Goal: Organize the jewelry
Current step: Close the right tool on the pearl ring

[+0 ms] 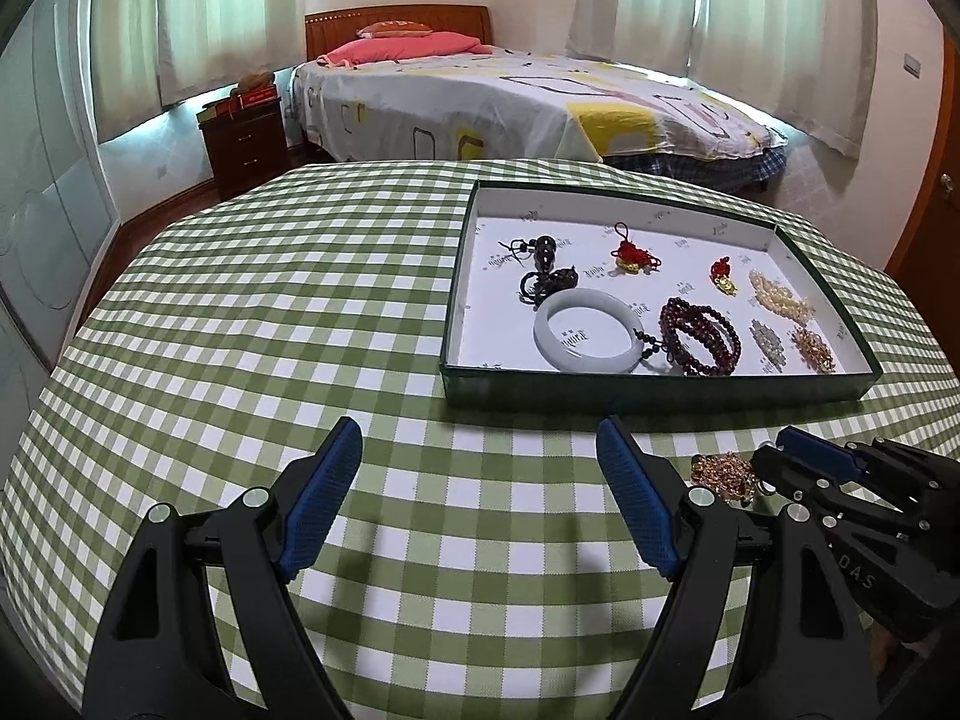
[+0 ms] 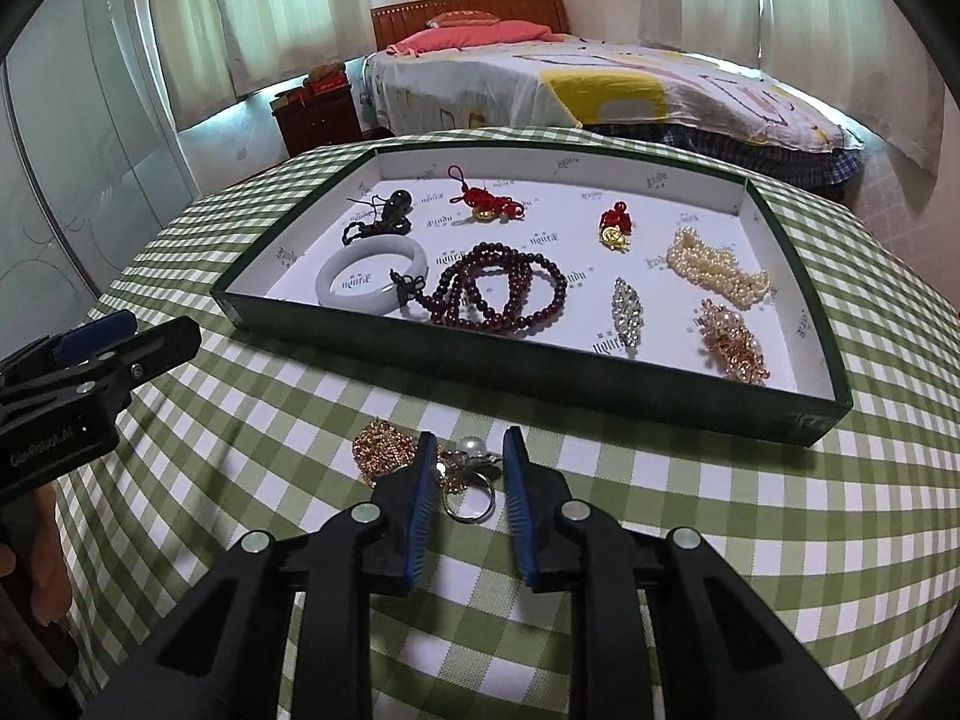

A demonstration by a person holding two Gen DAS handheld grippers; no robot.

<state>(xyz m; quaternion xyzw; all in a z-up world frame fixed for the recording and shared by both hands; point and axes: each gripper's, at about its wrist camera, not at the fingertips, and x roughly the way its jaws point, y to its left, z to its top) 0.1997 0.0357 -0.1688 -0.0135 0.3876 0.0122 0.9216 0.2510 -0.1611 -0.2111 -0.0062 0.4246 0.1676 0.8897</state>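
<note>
Left wrist view, where the loose jewelry is: a little gold chain pile [image 1: 723, 471] lies on the green checked bench [image 1: 300, 312], off to the right of the left gripper [image 1: 480, 495] and just in front of the tray.
Left wrist view, who is nearer: the right gripper [image 1: 774, 459] comes in from the right side and its tip is right at the pile. The left one is well apart from it.
Left wrist view, left jaws: wide open, with only bare cloth between them. They hold nothing.
Left wrist view, tray: the dark green tray [image 1: 654, 387] sits past the jaws, up and to the right. A pale bangle [image 1: 591, 330] and dark red beads [image 1: 702, 336] already lie inside.

Right wrist view, where the loose jewelry is: the gold chain pile [image 2: 384, 450] with a pearl piece [image 2: 474, 449] and a metal ring [image 2: 471, 504] lies straight ahead, at the tips of the right gripper [image 2: 468, 456].
Right wrist view, which way it lies: the pile runs across, from left to right. Most of the gold spills out past the left finger. The ring and pearl sit in the gap.
Right wrist view, right jaws: narrow, with a small gap left. The pads [image 2: 423, 492] look close to the ring, but I cannot tell if they squeeze it yet.
Right wrist view, way to the tray: the tray wall [image 2: 540, 387] is just beyond the pile, so I think the next move is a lift up and over it.
</note>
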